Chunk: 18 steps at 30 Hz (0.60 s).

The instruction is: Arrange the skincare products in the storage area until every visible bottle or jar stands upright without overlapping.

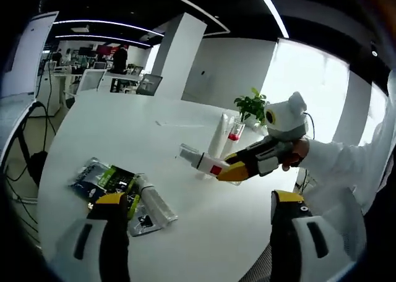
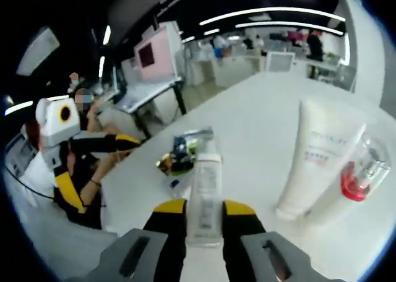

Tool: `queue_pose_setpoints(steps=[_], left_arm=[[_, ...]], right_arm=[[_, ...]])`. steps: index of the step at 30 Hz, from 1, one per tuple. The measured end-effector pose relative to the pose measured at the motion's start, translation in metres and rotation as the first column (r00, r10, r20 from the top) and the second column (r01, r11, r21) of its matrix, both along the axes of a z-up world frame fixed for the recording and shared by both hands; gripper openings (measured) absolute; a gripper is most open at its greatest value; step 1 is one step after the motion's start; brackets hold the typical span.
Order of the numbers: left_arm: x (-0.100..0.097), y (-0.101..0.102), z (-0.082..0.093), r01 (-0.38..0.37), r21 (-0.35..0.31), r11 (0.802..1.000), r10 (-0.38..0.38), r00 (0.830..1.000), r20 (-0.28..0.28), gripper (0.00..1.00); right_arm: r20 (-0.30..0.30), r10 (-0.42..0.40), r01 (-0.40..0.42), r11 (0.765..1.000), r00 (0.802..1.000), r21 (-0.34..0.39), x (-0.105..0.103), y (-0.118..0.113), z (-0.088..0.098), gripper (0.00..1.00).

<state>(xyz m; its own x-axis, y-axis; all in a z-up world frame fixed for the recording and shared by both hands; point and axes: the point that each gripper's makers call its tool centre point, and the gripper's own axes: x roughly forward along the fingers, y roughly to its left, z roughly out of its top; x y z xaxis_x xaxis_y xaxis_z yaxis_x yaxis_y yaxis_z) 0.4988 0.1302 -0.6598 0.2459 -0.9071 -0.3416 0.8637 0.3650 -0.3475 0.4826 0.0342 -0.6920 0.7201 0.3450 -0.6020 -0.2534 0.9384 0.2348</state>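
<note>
My right gripper (image 2: 204,209) is shut on a white bottle (image 2: 205,186) with a red label, held lying along the jaws above the white table (image 2: 260,109). From the left gripper view, the right gripper (image 1: 226,166) holds that bottle (image 1: 199,160) tilted in the air. Just beyond stand a white tube (image 1: 219,135) and a clear bottle with red liquid (image 1: 234,133), both upright. They also stand side by side at the right: the tube (image 2: 318,155) and the red-liquid bottle (image 2: 360,174). A clear bottle (image 1: 154,203) lies on its side over flat packets (image 1: 102,178). My left gripper (image 1: 199,201) is open, empty, near that lying bottle.
A small potted plant (image 1: 252,105) stands at the table's far edge behind the upright products. The packets (image 2: 179,157) lie ahead of the held bottle. The left gripper (image 2: 99,167) hangs off the table's left side. Desks and chairs fill the office behind.
</note>
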Motion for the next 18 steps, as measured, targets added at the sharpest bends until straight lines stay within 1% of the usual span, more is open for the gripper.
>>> queue_pose_setpoints(steps=[3, 5, 6, 7, 9, 10, 11, 12, 13, 14, 15, 16, 18], left_arm=[[-0.002, -0.007, 0.007, -0.002, -0.036, 0.999, 0.001, 1.0, -0.016, 0.93], [-0.003, -0.011, 0.01, -0.001, -0.058, 0.998, -0.002, 0.999, -0.042, 0.93], [-0.003, -0.014, 0.013, -0.009, -0.074, 0.997, 0.004, 0.998, -0.057, 0.93], [-0.002, -0.016, 0.015, -0.015, -0.089, 0.996, 0.009, 0.998, -0.07, 0.93], [-0.004, -0.022, 0.024, -0.012, -0.133, 0.991, 0.0, 0.996, -0.089, 0.92], [-0.004, -0.025, 0.028, -0.014, -0.154, 0.988, -0.002, 0.995, -0.101, 0.92], [-0.005, -0.028, 0.032, -0.014, -0.177, 0.984, -0.007, 0.993, -0.115, 0.92], [-0.004, -0.031, 0.038, -0.017, -0.204, 0.979, -0.01, 0.991, -0.134, 0.91], [-0.002, -0.032, 0.039, -0.035, -0.21, 0.977, 0.006, 0.99, -0.138, 0.89], [0.008, -0.032, 0.037, -0.082, -0.191, 0.978, 0.06, 0.991, -0.119, 0.89], [0.01, -0.033, 0.035, -0.083, -0.176, 0.981, 0.066, 0.993, -0.099, 0.89], [0.01, -0.034, 0.033, -0.074, -0.165, 0.984, 0.058, 0.994, -0.098, 0.89], [0.01, -0.039, 0.034, -0.071, -0.182, 0.981, 0.048, 0.99, -0.129, 0.85]], right_arm=[[0.009, -0.011, 0.011, 0.999, 1.0, 0.05, -0.01, 0.001, 0.005, 0.14], [0.023, -0.015, 0.013, 0.997, 1.0, 0.08, -0.015, 0.002, 0.008, 0.14], [0.038, -0.023, 0.018, 0.992, 0.999, 0.126, -0.016, 0.005, 0.013, 0.14], [0.032, -0.034, 0.029, 0.987, 0.999, 0.158, -0.018, 0.006, 0.014, 0.14], [0.051, -0.033, 0.022, 0.978, 0.998, 0.209, -0.021, 0.01, 0.021, 0.14], [0.058, -0.032, 0.019, 0.976, 0.998, 0.218, -0.022, 0.01, 0.023, 0.14], [0.093, -0.011, -0.009, 0.975, 0.996, 0.221, -0.024, 0.013, 0.029, 0.14], [0.113, 0.003, -0.027, 0.977, 0.994, 0.213, -0.025, 0.014, 0.031, 0.14], [0.094, -0.008, -0.012, 0.977, 0.996, 0.212, -0.028, 0.014, 0.029, 0.14], [0.104, 0.008, -0.029, 0.979, 0.995, 0.2, -0.029, 0.015, 0.029, 0.14], [0.104, 0.005, -0.026, 0.979, 0.995, 0.205, -0.03, 0.015, 0.028, 0.14], [0.101, 0.001, -0.023, 0.976, 0.995, 0.217, -0.031, 0.015, 0.029, 0.14], [0.112, -0.002, -0.026, 0.967, 0.994, 0.252, -0.034, 0.017, 0.034, 0.14]])
